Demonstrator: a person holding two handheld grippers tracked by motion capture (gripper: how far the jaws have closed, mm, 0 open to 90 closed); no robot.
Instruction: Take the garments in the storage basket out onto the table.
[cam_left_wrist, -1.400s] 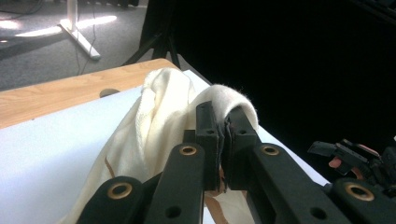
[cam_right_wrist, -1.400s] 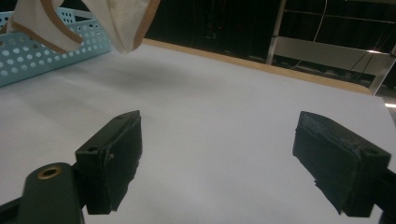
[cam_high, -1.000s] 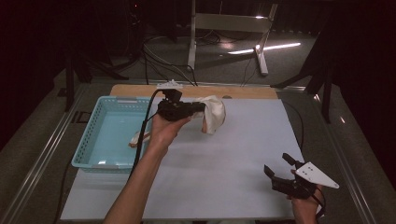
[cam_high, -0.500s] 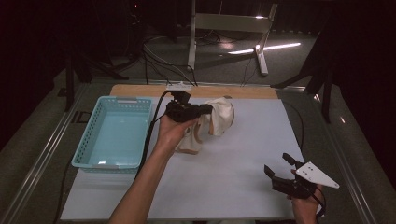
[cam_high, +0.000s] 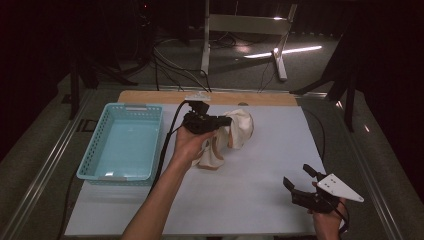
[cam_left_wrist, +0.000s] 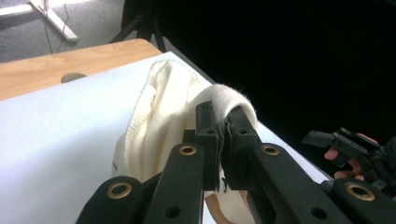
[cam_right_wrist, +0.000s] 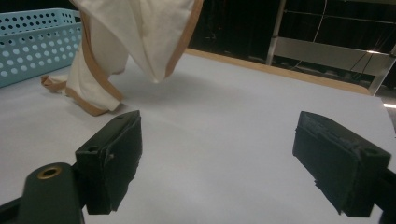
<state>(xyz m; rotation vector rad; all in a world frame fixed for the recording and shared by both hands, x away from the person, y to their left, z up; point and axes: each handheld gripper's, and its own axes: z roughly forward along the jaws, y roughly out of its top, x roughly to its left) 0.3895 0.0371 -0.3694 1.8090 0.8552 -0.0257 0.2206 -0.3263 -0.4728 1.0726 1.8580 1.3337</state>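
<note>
Item: cream cloth (cam_high: 235, 131), frame centre, pinched in left gripper (cam_high: 223, 121).
Right gripper (cam_high: 299, 181) lower right, jaws spread, empty, well apart.

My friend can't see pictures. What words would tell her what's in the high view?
A person's left tool holds a cream cloth up over a white table, its lower end touching the table. A light blue basket sits to the left, and the right tool waits open near the front right corner.
</note>
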